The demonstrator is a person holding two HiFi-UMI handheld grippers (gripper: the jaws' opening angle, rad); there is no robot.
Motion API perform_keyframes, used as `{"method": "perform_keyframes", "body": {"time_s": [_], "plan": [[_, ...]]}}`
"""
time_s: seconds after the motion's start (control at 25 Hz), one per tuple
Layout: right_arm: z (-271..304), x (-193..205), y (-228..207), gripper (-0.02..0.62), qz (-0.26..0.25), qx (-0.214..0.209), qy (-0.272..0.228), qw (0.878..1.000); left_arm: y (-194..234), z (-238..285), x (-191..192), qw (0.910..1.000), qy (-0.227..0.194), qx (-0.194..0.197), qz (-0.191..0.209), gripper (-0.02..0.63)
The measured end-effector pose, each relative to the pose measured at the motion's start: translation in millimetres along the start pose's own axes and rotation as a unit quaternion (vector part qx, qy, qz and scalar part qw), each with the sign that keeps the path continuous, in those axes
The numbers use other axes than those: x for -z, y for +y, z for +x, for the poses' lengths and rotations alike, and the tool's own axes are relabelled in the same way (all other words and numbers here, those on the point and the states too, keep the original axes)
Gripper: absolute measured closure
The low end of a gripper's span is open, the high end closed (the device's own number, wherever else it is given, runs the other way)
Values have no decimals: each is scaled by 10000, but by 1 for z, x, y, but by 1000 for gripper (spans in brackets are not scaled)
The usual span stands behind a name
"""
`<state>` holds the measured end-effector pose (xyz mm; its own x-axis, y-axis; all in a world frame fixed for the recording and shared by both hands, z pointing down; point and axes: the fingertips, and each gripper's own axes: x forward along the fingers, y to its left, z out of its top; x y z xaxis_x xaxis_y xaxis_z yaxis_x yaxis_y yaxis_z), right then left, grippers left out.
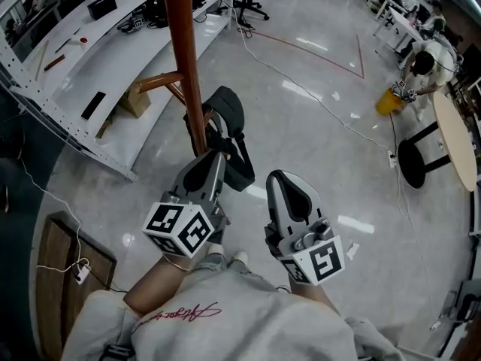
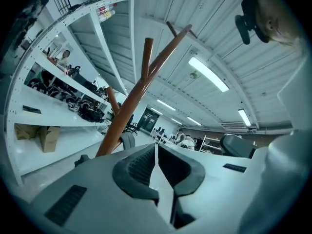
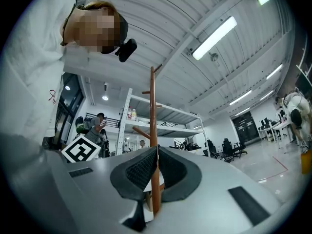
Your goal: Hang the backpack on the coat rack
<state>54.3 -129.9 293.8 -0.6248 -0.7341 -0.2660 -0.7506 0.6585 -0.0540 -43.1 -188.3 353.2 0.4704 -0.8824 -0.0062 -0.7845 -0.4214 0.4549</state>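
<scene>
The brown wooden coat rack rises in the middle of the head view, one peg branching off to the left. The black backpack hangs against the pole's right side; whatever holds it is hidden. My left gripper is just below the backpack with its jaws shut and empty. My right gripper is to its right, also shut and empty, apart from the backpack. The left gripper view has the coat rack leaning above the closed left gripper. In the right gripper view the coat rack stands straight behind the closed right gripper.
White metal shelving with a cardboard box runs along the left. A cable crosses the glossy floor. At the right are a crouching person, a yellow bucket, a black stool and a table edge.
</scene>
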Motion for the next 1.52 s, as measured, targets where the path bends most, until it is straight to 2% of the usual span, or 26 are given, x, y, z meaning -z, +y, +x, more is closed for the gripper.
{"method": "perform_keyframes", "body": {"time_s": [0.16, 0.36, 0.64, 1.52], "plan": [[3, -3, 6, 574, -85, -52, -22, 9999, -17, -18, -12, 9990, -220, 274, 276, 589], [8, -3, 13, 574, -142, -149, 27, 9998, -26, -24, -12, 9982, -238, 309, 456, 589], [13, 0, 20, 575, -188, -267, 78, 9994, -35, -28, -8, 9983, -196, 398, 391, 589], [15, 11, 31, 575, -315, -343, 389, 9982, -37, -35, -15, 9974, -245, 332, 585, 589]]}}
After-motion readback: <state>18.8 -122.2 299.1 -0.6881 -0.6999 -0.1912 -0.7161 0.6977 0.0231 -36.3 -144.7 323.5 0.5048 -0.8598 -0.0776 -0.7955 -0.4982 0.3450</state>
